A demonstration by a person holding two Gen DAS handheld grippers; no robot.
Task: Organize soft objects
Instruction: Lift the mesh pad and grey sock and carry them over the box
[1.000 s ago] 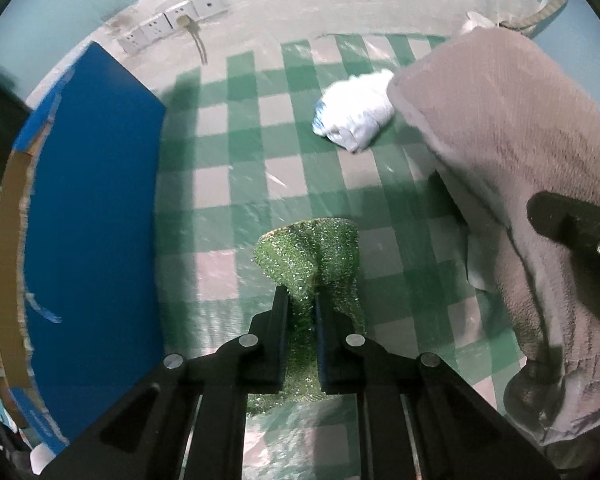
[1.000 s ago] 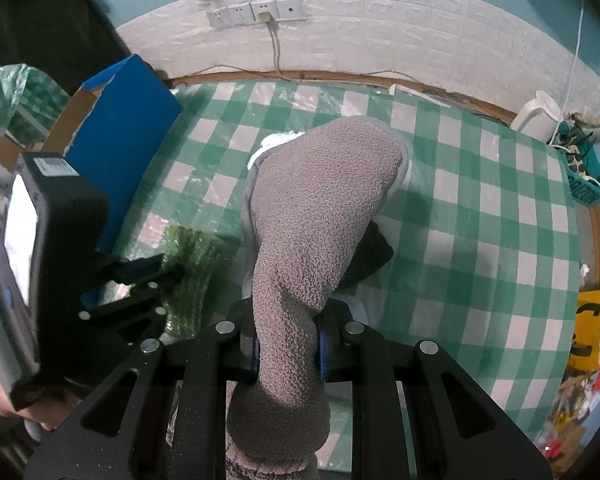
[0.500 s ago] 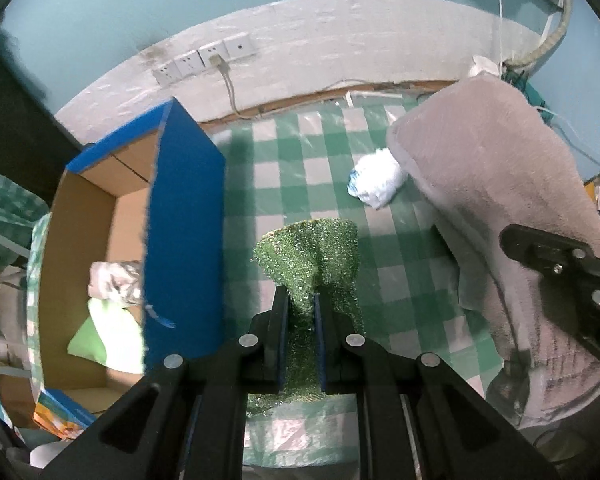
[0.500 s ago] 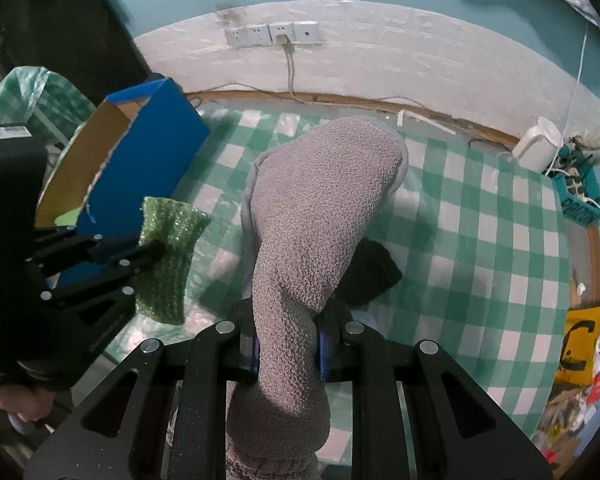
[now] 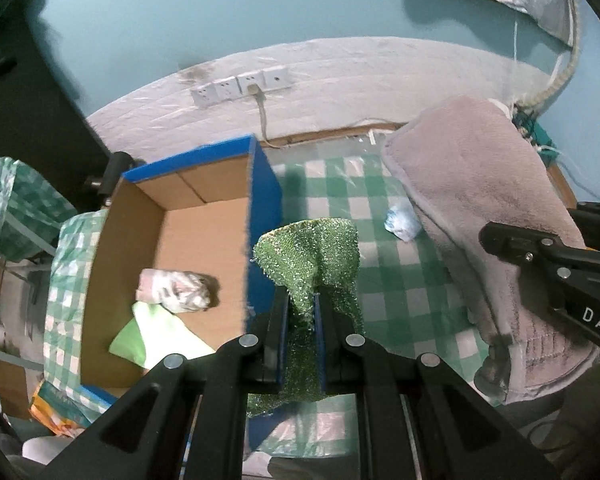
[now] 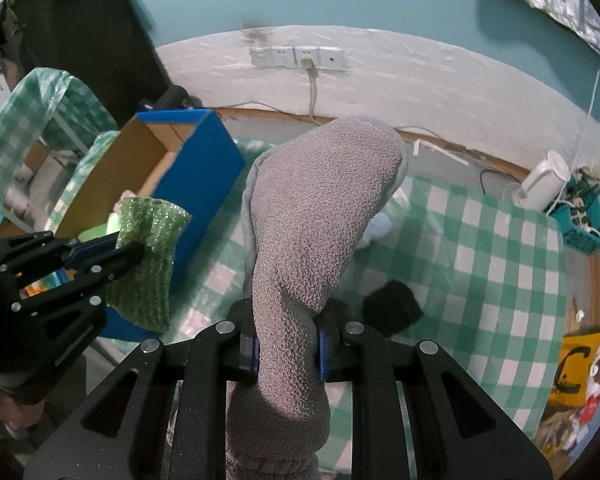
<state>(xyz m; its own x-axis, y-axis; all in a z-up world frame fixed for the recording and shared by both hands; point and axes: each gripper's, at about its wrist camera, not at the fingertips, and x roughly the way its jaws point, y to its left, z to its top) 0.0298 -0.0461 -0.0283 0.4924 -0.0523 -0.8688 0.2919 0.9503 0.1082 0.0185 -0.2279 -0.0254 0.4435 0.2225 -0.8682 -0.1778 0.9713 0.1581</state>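
- Cloth first: your left tongs (image 5: 300,312) are pinched tight on the green glittery cloth (image 5: 312,256), which hangs in the air just beside the blue wall of the cardboard box (image 5: 204,224), not yet over its opening.
- Your right tongs (image 6: 286,350) are clamped hard on the grey towel (image 6: 316,216), a thick bunch that stands up above the tongs and droops below them, well clear of the counter (image 6: 500,248).
- Carry the green cloth sideways over the box rim before you let go (its loose lower hem could catch the blue wall), and release above the bare cardboard, away from the rolled white bundle (image 5: 176,292) and pale green cloth (image 5: 156,336) already inside.
- Keep the towel high and out of the left hand's path; it is bulky, so bring it in second.
- A small white-blue bundle (image 5: 400,220) and a dark object (image 6: 392,304), possibly a sponge, lie on the counter for later.
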